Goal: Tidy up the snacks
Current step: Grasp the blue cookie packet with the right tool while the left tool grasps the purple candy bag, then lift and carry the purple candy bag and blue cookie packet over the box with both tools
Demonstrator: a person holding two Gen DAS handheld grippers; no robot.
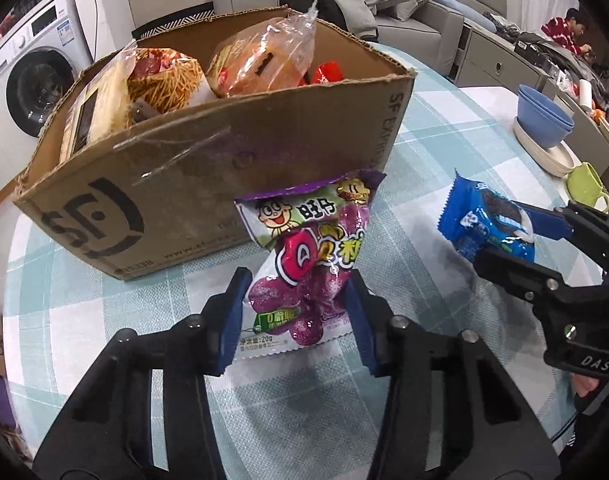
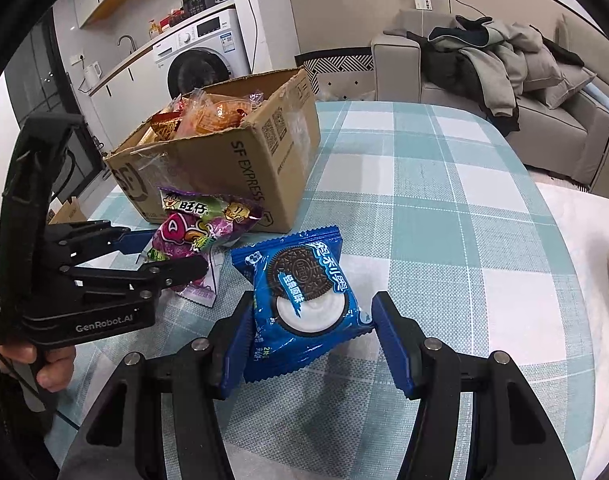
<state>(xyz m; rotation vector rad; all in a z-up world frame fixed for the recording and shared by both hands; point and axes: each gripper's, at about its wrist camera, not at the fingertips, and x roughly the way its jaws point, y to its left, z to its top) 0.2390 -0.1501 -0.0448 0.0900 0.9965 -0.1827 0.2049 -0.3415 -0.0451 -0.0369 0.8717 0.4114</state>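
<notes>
A purple candy packet (image 1: 304,256) stands up off the checked tablecloth, with my left gripper (image 1: 298,280) shut on its lower half. It hangs just in front of the open cardboard box (image 1: 208,168), which holds several snack bags. To the right, my right gripper (image 1: 504,236) is shut on a blue cookie packet (image 1: 488,220). In the right wrist view the blue cookie packet (image 2: 304,304) sits pinched between the pads of my right gripper (image 2: 313,308). There the left gripper (image 2: 176,250) holds the purple packet (image 2: 200,228) next to the box (image 2: 240,164).
Blue bowls on a plate (image 1: 544,120) and a green cup (image 1: 586,186) stand at the table's right edge. A sofa piled with clothes (image 2: 484,64) is behind the table, a washing machine (image 2: 200,52) behind the box. A person (image 1: 564,28) sits far right.
</notes>
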